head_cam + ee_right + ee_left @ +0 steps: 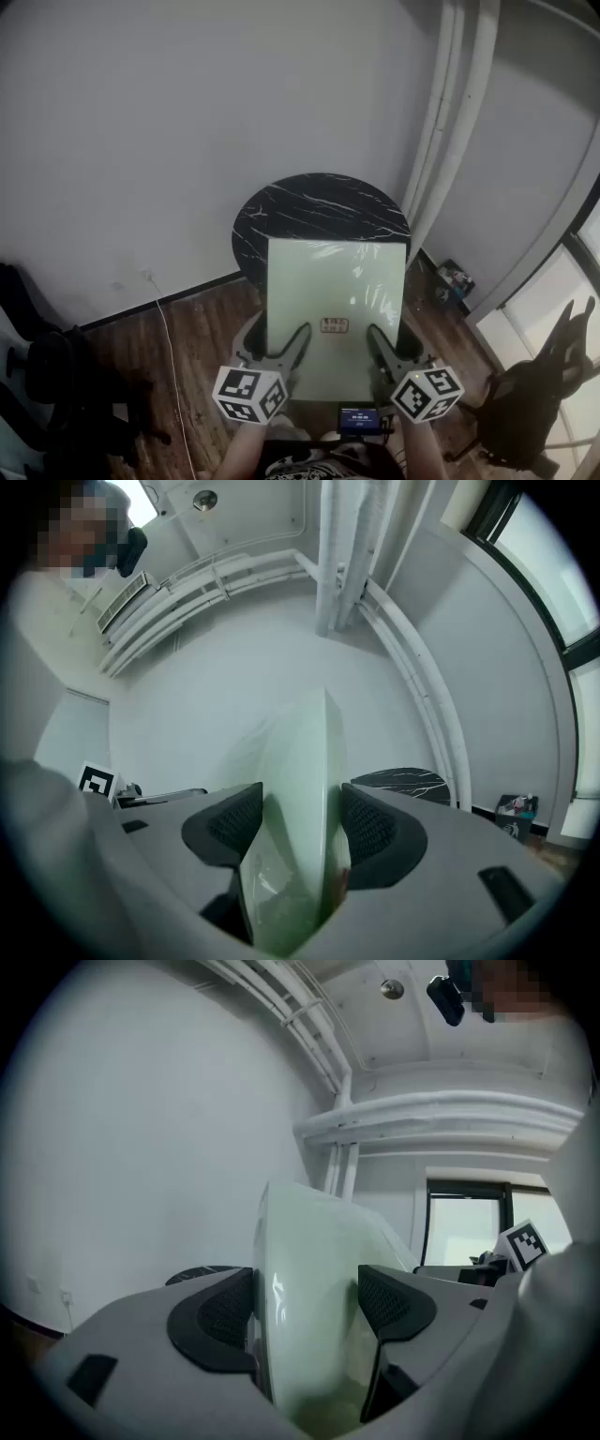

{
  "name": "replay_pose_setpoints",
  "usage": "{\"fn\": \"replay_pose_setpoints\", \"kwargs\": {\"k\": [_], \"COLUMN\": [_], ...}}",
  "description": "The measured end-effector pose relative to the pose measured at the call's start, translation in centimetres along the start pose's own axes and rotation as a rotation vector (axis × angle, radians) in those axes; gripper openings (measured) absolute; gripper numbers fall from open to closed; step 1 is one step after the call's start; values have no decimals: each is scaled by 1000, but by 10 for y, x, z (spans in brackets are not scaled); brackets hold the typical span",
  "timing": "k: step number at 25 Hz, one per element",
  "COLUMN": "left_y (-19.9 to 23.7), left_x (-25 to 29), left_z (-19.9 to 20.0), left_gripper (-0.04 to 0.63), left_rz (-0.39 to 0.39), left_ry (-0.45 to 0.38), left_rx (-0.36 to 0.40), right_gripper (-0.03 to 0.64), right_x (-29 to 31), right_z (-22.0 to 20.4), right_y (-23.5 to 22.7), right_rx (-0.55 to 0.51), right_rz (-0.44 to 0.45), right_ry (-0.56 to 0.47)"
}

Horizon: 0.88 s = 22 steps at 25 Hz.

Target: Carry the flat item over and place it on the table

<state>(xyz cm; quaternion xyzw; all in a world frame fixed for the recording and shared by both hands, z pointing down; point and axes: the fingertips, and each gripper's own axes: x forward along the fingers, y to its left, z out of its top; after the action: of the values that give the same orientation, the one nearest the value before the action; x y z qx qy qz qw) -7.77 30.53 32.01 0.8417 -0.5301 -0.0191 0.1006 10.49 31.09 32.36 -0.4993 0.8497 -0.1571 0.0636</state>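
1. Left gripper (pixel 305 1312) is clamped on the flat item (pixel 336 281) at its near edge, a pad on each face; right gripper (pixel 300 827) grips the same edge likewise.
2. The item's long axis runs straight away from both jaws; one gripper holds each near corner, neither nearer.
3. Its far end overlies the near half of the table (pixel 319 202); contact unclear; the placing probably needs forward travel, then lowering.

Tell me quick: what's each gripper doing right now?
Left gripper: closed on the pale green flat item, which sits between its pads.
Right gripper: closed on the same flat item.
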Motion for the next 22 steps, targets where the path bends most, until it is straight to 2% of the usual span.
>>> {"fn": "replay_pose_setpoints", "kwargs": {"k": [22], "left_y": [-19], "left_x": [2], "left_z": [2], "left_gripper": [360], "left_rz": [1], "left_ry": [-9], "left_rx": [-7], "right_gripper": [222], "right_x": [-13], "right_z": [10], "right_y": [-11], "right_rx": [17], "right_rz": [-8], "right_ry": [-13]}}
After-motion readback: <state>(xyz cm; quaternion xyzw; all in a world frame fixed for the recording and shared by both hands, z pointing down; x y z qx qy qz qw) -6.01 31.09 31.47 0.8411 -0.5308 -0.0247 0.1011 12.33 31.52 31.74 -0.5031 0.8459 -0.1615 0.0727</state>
